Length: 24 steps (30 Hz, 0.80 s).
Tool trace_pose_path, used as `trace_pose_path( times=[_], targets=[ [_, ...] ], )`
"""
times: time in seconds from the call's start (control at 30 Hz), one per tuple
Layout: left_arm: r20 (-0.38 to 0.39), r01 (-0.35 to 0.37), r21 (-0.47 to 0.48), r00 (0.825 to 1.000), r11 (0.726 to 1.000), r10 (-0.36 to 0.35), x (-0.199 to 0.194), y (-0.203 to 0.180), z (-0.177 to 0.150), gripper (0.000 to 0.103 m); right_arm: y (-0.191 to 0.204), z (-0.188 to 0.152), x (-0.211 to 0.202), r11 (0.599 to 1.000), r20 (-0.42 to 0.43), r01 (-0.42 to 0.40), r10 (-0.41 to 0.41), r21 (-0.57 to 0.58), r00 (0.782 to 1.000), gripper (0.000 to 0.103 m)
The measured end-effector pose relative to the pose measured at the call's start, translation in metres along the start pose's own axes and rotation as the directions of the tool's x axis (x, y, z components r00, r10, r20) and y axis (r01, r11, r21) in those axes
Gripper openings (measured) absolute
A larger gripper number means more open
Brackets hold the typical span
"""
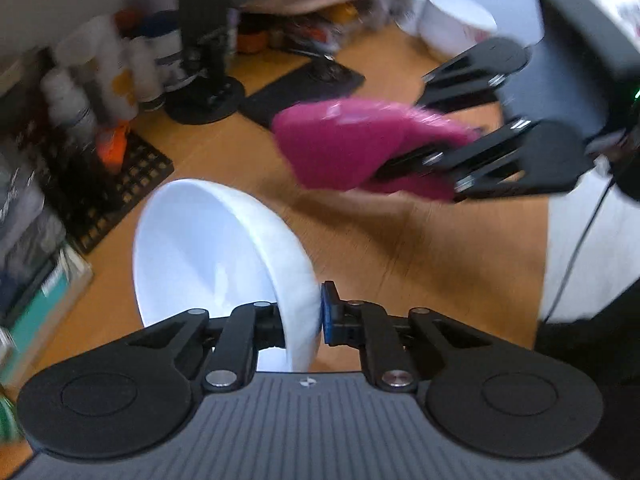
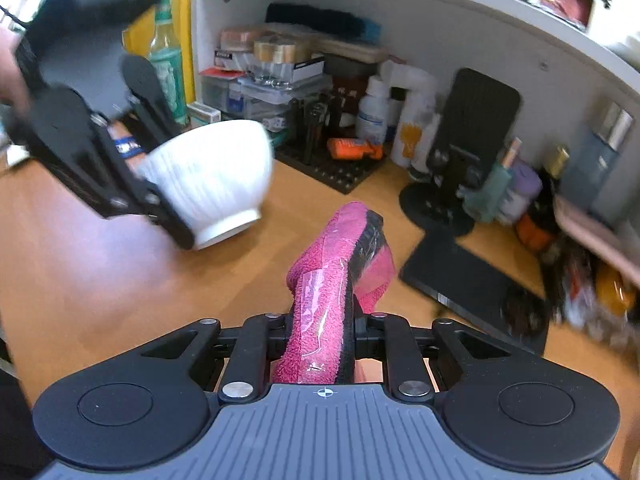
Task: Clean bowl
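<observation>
Left wrist view has the left gripper (image 1: 304,322) clamped on the rim of the white bowl (image 1: 216,256) at lower centre, so the right gripper (image 2: 320,332), pinching the pink cloth (image 2: 332,280), should enter the opening squarely and wipe gently.

Wooden table (image 2: 120,280) under white shelf unit (image 2: 400,16); bottles (image 2: 374,114), boxes, black grid mat (image 2: 340,172) crowd far edge, blurred.
</observation>
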<state>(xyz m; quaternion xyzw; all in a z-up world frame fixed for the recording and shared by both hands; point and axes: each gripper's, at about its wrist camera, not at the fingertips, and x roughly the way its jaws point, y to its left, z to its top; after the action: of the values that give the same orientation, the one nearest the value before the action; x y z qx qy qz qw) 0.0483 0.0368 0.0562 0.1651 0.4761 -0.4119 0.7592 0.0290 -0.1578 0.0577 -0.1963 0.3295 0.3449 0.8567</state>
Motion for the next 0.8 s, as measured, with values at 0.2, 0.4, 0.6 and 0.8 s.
trace_pose_path(
  times=[0.2, 0.4, 0.6, 0.8],
  targets=[
    [0.011, 0.007, -0.042, 1.000, 0.999, -0.007, 0.007, 0.013, 0.009, 0.016, 0.048, 0.030, -0.014, 0.933, 0.054, -0.169, 0.196, -0.319, 0.979, 0.020],
    [0.002, 0.006, -0.029, 1.000, 1.000, -0.006, 0.002, 0.005, 0.002, 0.017, 0.047, 0.030, -0.070, 0.926, 0.108, -0.230, 0.272, -0.299, 0.956, 0.020],
    [-0.015, 0.012, -0.031, 1.000, 0.999, -0.012, 0.000, 0.004, -0.002, 0.018, 0.027, 0.032, 0.001, 0.978, -0.030, -0.103, 0.099, -0.179, 0.995, 0.020],
    [-0.030, 0.011, -0.031, 0.999, 0.999, -0.012, 0.002, 0.003, -0.004, 0.022, 0.021, 0.030, 0.026, 0.995, -0.060, -0.045, 0.040, -0.084, 0.997, 0.020]
  ],
)
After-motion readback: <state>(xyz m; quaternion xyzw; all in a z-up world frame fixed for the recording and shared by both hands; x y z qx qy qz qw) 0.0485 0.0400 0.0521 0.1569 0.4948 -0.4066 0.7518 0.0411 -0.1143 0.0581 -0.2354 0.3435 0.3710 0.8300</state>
